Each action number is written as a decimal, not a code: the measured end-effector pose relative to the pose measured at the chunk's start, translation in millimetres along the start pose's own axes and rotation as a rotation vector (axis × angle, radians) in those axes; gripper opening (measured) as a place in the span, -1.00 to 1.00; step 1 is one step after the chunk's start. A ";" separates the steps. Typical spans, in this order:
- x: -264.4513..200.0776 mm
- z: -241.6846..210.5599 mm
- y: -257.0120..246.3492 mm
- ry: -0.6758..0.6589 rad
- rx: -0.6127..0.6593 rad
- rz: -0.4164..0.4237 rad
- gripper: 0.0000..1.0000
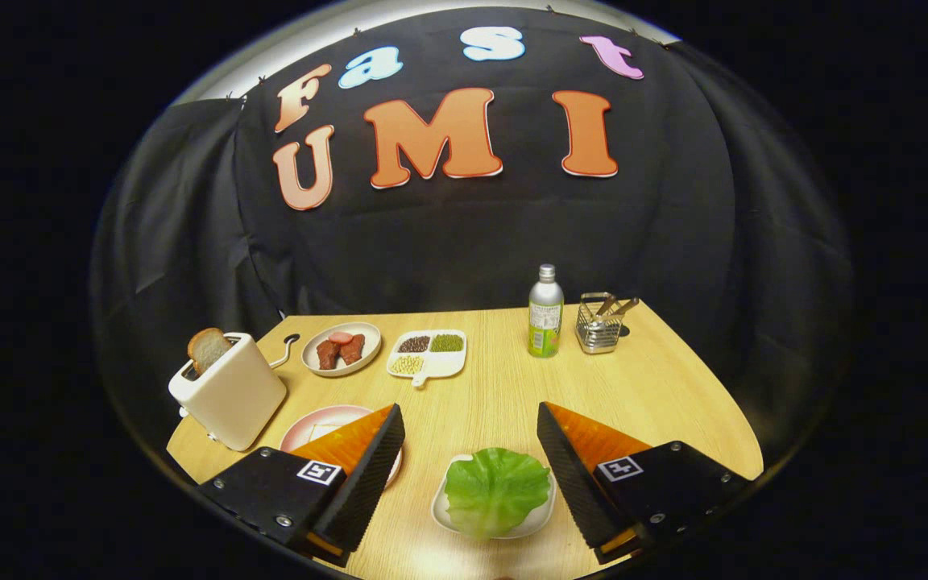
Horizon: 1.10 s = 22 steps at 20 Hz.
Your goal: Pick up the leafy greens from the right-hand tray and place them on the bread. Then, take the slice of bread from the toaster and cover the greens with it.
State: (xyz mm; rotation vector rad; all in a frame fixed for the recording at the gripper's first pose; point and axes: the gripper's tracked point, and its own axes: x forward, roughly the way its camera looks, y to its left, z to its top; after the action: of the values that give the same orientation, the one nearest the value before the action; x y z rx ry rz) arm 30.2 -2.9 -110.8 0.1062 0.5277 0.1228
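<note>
Two fingers of the tongs [470, 419] rise from the bottom of the frame, spread wide apart and holding nothing. Between them, at lower centre, one leaf of green lettuce [495, 490] lies on one small white tray [540, 515], untouched by either finger. Behind the left finger, at lower left, one pink plate [312, 424] shows partly; what it carries is hidden. Farther left stands one cream toaster [230, 391] with one slice of bread [208, 348] sticking up from its slot. Beyond, at mid-left, one round plate [369, 358] holds three pieces of reddish meat-like food [339, 350]. Just right of it sits one white divided dish [430, 370] with three fillings: dark, green and pale yellow. At centre right stands one green bottle [545, 314] with a silver cap, upright, and beside it one wire basket [599, 325] holding utensils. All rest on one light wooden surface [657, 387].
</note>
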 end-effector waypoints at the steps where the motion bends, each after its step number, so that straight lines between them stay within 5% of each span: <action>1: 3.8 -6.5 -0.6 0.031 0.000 0.000 0.98; 22: 51.7 -117.3 -11.1 0.503 -0.067 -0.019 0.97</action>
State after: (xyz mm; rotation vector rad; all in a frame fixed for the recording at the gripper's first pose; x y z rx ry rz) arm 16.0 1.8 -238.6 0.0028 1.0255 0.1495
